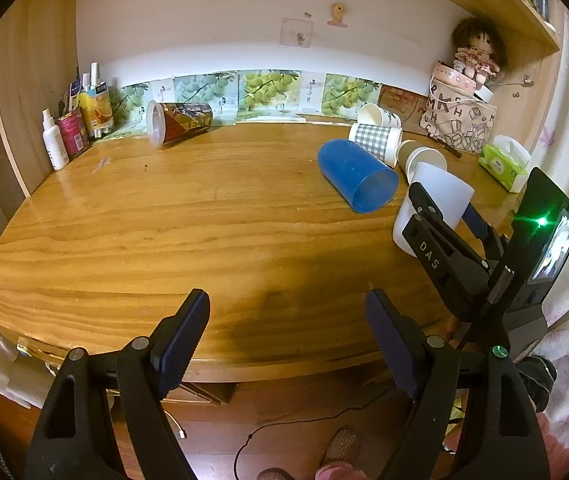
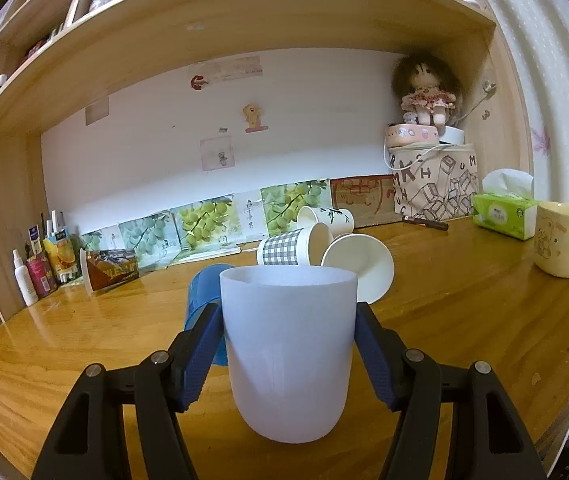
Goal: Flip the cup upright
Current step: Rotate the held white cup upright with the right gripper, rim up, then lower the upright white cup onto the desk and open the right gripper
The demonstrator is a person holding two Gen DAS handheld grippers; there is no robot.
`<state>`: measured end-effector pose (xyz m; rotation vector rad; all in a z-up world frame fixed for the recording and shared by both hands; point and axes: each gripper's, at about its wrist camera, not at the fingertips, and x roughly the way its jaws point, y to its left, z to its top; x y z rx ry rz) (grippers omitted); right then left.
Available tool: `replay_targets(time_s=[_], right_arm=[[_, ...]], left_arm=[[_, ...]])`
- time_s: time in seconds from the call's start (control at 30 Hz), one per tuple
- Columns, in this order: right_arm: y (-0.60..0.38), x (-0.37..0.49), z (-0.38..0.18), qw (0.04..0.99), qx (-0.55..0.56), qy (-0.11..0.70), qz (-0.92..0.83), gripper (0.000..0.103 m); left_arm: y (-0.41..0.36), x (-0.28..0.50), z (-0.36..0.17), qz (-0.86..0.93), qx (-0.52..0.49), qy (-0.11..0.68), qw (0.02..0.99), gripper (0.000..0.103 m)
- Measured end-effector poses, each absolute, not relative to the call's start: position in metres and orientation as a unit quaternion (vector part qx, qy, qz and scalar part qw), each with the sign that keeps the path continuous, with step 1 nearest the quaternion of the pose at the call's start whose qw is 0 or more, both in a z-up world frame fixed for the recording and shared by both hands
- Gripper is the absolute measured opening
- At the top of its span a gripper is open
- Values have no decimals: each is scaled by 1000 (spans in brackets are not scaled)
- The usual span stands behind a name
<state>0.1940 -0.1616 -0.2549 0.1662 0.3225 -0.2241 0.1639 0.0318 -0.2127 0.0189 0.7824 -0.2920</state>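
Observation:
A white plastic cup [image 2: 288, 352] stands mouth up between the fingers of my right gripper [image 2: 288, 320], which is shut on its sides. In the left wrist view the same cup [image 1: 440, 196] shows tilted in the right gripper [image 1: 444, 212] above the table's right side. My left gripper [image 1: 286, 320] is open and empty over the table's front edge. A blue cup [image 1: 354, 176] lies on its side just left of the white cup; it also shows behind it in the right wrist view [image 2: 204, 284].
Several paper cups lie on their sides at the back: a checked one [image 2: 284, 250], a white one [image 2: 358, 266]. A dark printed cup [image 1: 180, 122] lies back left. Bottles [image 1: 68, 128] stand far left. A tissue box [image 2: 502, 214], a yellow mug [image 2: 560, 246], a printed bag [image 2: 432, 184] stand right.

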Motion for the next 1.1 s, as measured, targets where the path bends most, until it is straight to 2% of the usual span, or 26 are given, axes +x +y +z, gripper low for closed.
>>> replay_targets(time_s=[0.43,0.63,0.87,1.1], right_arm=[[-152,178,-251,978,51,183,-90,67],[-156,174,-250,971,73,217,-72,78],[-159,154,-252,956,86,274,-66,80],[-168,132,-242,923,102,367,-48,80]], left_arm=[[30,158,-209,-143,3,391,909,83],[29,154,-206,-136,2,394,909,83],[29,152,-199,-118,1,405,907,83],[21,156,-180,-103,1,423,900,83]])
